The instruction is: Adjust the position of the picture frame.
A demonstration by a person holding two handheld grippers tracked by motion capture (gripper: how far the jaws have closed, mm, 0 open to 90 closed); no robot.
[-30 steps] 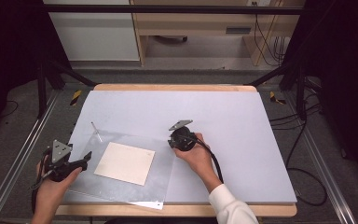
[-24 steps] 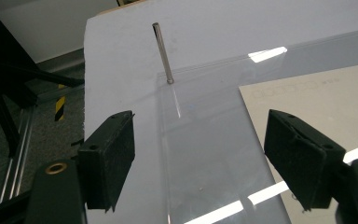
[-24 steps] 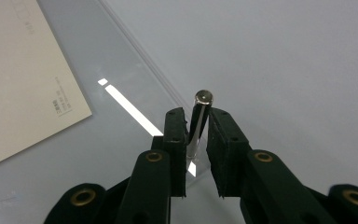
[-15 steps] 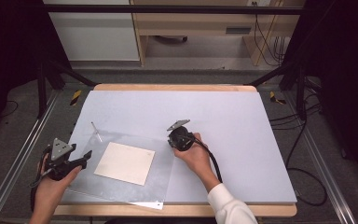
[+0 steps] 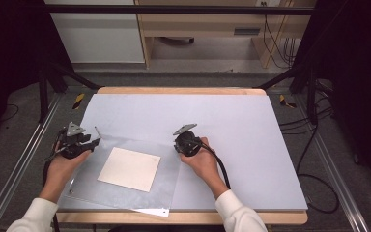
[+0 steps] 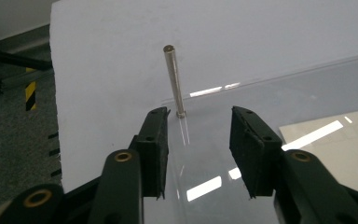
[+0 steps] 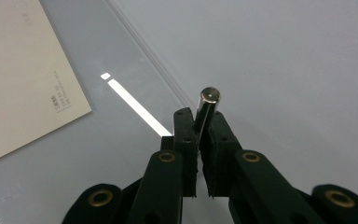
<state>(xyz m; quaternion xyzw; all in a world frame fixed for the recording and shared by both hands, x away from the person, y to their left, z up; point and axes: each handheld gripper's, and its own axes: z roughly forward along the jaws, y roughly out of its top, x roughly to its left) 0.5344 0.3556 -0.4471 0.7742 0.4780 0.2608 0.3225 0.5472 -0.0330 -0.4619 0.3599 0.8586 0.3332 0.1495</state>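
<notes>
Two grippers sit on a pale grey table [image 5: 251,135], one in each of the person's hands. A clear plastic sheet [image 5: 169,186] lies flat on the near left part of the table. A cream square card [image 5: 129,168] lies in the middle of the sheet.

A thin metal pin [image 6: 173,79] stands up at the far left corner of the sheet. The left gripper [image 6: 198,140] is just near of that pin. Its two black jaws are spread wide apart and hold nothing. The pin stands just past the tip of one jaw, and I cannot tell if it touches.

The right gripper [image 7: 198,128] is at the far right corner of the sheet. Its jaws are pressed together on a second metal pin [image 7: 207,106]. This pin stands up and tilts a little, with its round shiny top above the jaw tips.
</notes>
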